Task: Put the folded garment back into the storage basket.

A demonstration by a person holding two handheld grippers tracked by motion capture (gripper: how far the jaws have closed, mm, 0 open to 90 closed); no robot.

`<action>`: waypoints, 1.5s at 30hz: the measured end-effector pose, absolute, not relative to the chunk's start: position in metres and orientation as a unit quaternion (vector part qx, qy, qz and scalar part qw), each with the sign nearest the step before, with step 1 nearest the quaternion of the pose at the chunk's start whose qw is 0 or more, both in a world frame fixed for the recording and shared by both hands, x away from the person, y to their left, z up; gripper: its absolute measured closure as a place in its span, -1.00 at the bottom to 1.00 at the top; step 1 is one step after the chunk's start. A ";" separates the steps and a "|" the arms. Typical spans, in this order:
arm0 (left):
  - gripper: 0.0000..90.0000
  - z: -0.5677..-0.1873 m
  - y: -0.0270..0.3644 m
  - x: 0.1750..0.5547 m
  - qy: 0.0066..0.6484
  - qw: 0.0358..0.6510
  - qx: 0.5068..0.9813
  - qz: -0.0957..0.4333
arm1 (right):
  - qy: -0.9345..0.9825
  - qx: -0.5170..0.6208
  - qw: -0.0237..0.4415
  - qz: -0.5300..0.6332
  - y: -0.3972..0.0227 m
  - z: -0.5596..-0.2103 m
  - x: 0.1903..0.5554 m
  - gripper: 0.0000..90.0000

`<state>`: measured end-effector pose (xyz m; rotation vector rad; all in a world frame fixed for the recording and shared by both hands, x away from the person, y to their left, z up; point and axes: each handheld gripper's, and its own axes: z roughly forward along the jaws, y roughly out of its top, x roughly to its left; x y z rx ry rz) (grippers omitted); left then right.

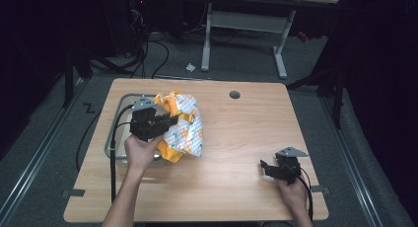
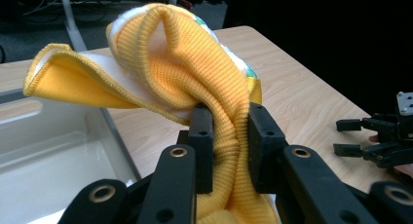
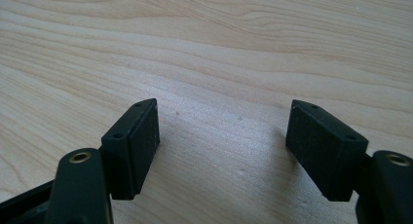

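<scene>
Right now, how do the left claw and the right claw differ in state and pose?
The left claw is shut on the yellow garment; the right claw stands open with nothing between its jaws. The left claw is raised beside the bin with the cloth hanging from it; the right claw sits low over bare table at the near right. Both are black two-jaw claws, each held in one hand.
</scene>
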<state>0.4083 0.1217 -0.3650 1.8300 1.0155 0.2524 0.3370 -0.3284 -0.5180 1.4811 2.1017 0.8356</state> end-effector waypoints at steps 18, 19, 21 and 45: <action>0.67 -0.364 0.145 0.409 0.430 0.496 0.745 0.119 | 0.759 0.534 0.218 0.302 -0.328 -0.518 0.337 -0.37; 0.67 -0.364 0.146 0.409 0.429 0.495 0.746 0.121 | 0.759 0.534 0.218 0.302 -0.328 -0.518 0.337 -0.37; 0.67 -0.364 0.150 0.408 0.431 0.493 0.746 0.124 | 0.759 0.534 0.218 0.302 -0.328 -0.518 0.337 -0.37; 0.67 -0.367 0.180 0.416 0.460 0.468 0.742 0.138 | 0.759 0.534 0.218 0.302 -0.328 -0.518 0.337 -0.37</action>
